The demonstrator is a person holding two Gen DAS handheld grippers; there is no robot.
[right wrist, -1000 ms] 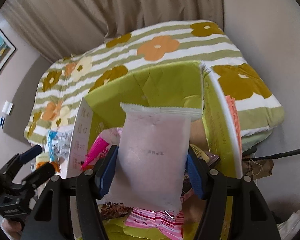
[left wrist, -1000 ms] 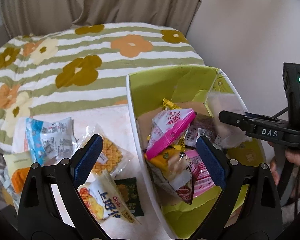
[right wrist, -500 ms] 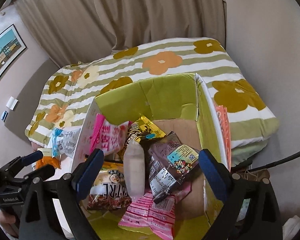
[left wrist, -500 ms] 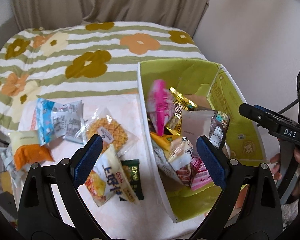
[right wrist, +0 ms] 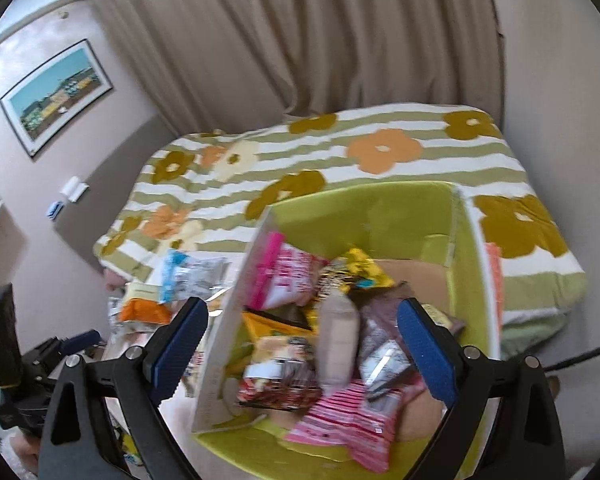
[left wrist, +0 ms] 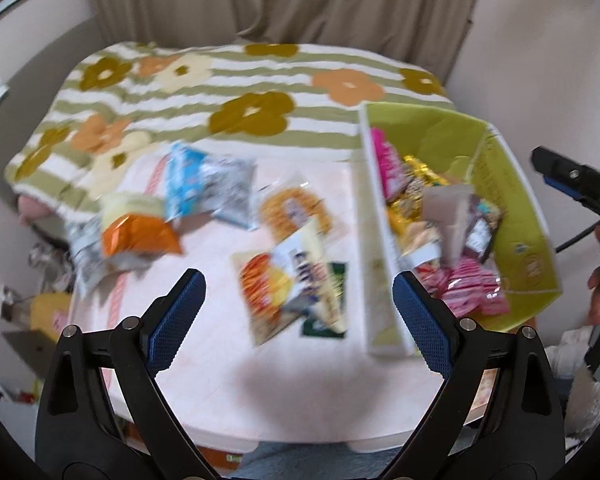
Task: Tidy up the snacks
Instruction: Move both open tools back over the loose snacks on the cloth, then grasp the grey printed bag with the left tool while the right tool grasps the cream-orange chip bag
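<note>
A lime-green cardboard box (left wrist: pixel 516 216) stands at the right of a pale pink table (left wrist: pixel 284 380) and holds several snack packs, among them a pale pink pouch (right wrist: pixel 336 344). Loose snacks lie on the table: a yellow-and-white chip bag (left wrist: pixel 292 280), a waffle pack (left wrist: pixel 296 208), a blue-and-white bag (left wrist: pixel 208 188), an orange bag (left wrist: pixel 140 236). My left gripper (left wrist: pixel 296 320) is open and empty above the table near the chip bag. My right gripper (right wrist: pixel 300 348) is open and empty above the box (right wrist: pixel 380 212). It also shows in the left wrist view (left wrist: pixel 572 184).
A bed with a striped flower blanket (left wrist: pixel 228 92) lies behind the table, curtains (right wrist: pixel 300 40) beyond it. A framed picture (right wrist: pixel 56 96) hangs on the left wall. Clutter sits on the floor to the left of the table (left wrist: pixel 32 312).
My right gripper opened and let the pale pink pouch drop into the box, then pulled back. My left gripper has moved left and back, from over the box to over the table.
</note>
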